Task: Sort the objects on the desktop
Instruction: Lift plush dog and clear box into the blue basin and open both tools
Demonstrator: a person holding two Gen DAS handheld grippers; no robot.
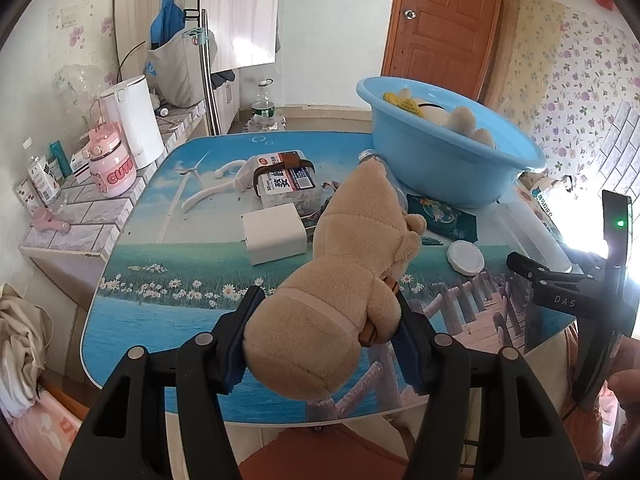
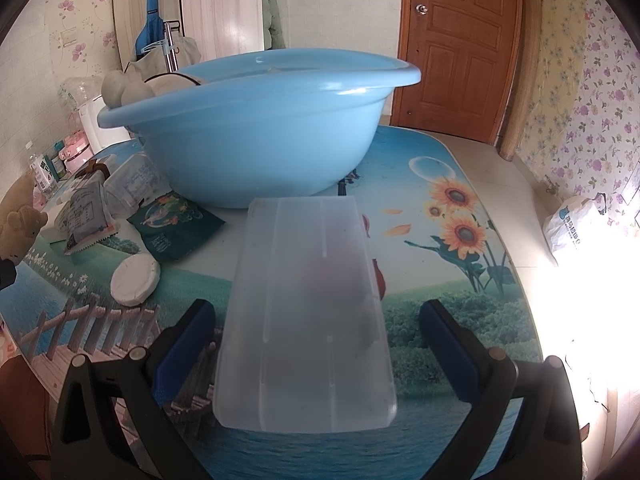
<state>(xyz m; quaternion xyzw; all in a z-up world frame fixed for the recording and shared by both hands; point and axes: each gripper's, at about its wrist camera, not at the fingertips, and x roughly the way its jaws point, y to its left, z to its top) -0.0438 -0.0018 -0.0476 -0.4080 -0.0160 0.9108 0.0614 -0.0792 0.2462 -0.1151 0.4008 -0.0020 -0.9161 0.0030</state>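
Observation:
My left gripper is shut on a beige plush bear and holds it above the near edge of the table. A blue basin stands at the back right with plush toys and a yellow item inside; it also shows in the right wrist view. My right gripper is open, its pads either side of a frosted plastic box lying on the table without touching it. The bear shows at the left edge of the right wrist view.
On the table lie a white charger block, a clear snack box, a white hanger, a green sachet, a white lid and a clear bottle. A tiled counter with kettle and cups stands left.

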